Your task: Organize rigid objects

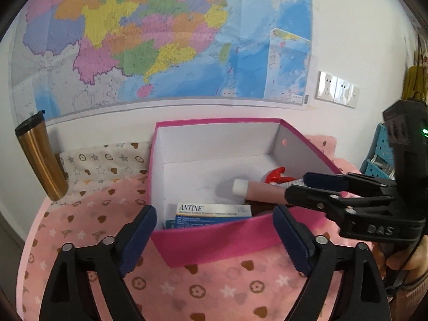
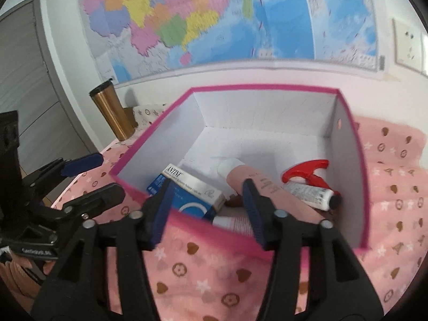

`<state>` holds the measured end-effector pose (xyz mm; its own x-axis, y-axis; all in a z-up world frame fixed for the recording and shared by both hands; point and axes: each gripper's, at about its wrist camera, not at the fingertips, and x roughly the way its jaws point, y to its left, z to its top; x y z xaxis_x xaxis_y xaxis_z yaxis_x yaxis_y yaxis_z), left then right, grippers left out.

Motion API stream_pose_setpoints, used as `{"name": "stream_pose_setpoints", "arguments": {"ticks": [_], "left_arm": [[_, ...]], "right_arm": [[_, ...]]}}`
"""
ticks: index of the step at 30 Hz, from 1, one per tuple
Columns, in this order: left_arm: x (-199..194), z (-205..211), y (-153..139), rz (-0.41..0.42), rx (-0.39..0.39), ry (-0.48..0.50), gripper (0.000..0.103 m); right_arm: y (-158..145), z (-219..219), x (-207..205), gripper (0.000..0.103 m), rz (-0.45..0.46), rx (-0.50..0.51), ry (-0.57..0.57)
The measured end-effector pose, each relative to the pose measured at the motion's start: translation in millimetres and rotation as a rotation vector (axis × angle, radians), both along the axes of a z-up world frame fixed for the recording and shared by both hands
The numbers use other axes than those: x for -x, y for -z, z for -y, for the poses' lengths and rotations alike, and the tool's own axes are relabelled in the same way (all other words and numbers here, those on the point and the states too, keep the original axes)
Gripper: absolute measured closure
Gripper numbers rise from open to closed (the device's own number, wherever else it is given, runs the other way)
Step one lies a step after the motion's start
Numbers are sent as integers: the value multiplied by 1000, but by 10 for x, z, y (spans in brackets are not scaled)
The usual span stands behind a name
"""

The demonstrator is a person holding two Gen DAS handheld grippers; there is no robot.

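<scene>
A pink box (image 1: pixel 214 240) with a white inside stands on a pink patterned cloth (image 1: pixel 88 222). Inside lie a blue and white ANTINE carton (image 1: pixel 214 212), a pink tube with a white cap (image 1: pixel 256 191) and a red-triggered spray bottle (image 1: pixel 278 176). In the right wrist view the box (image 2: pixel 363 187) holds the carton (image 2: pixel 192 190), the pink tube (image 2: pixel 264 187), the spray bottle (image 2: pixel 310 184) and a white item (image 2: pixel 235 223) under the tube. My left gripper (image 1: pixel 215 236) is open and empty at the box's near wall. My right gripper (image 2: pixel 204 210) is open over the near rim; it also shows in the left wrist view (image 1: pixel 299 184).
A gold tumbler with a black lid (image 1: pixel 40 157) stands at the back left by the wall, also in the right wrist view (image 2: pixel 112 109). A map (image 1: pixel 160 40) hangs on the wall behind. A blue perforated basket (image 1: pixel 377 152) sits at the right. My left gripper shows at the left of the right wrist view (image 2: pixel 93 176).
</scene>
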<state>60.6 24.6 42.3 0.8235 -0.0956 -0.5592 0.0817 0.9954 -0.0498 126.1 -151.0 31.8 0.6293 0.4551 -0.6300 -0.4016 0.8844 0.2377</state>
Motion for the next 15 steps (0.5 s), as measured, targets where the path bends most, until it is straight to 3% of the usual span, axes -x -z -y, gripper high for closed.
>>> {"name": "stream_pose_setpoints", "arguments": {"ticks": [2, 10, 15], "left_arm": [[76, 43, 21, 4, 13, 1, 1], [268, 200, 170, -34, 17, -27, 0], [333, 230, 290, -62, -13, -75, 0]], "right_arm": [[-21, 9, 110, 38, 22, 19, 4], [91, 115, 554, 16, 77, 132, 89], [175, 186, 697, 14, 71, 123, 112]]}}
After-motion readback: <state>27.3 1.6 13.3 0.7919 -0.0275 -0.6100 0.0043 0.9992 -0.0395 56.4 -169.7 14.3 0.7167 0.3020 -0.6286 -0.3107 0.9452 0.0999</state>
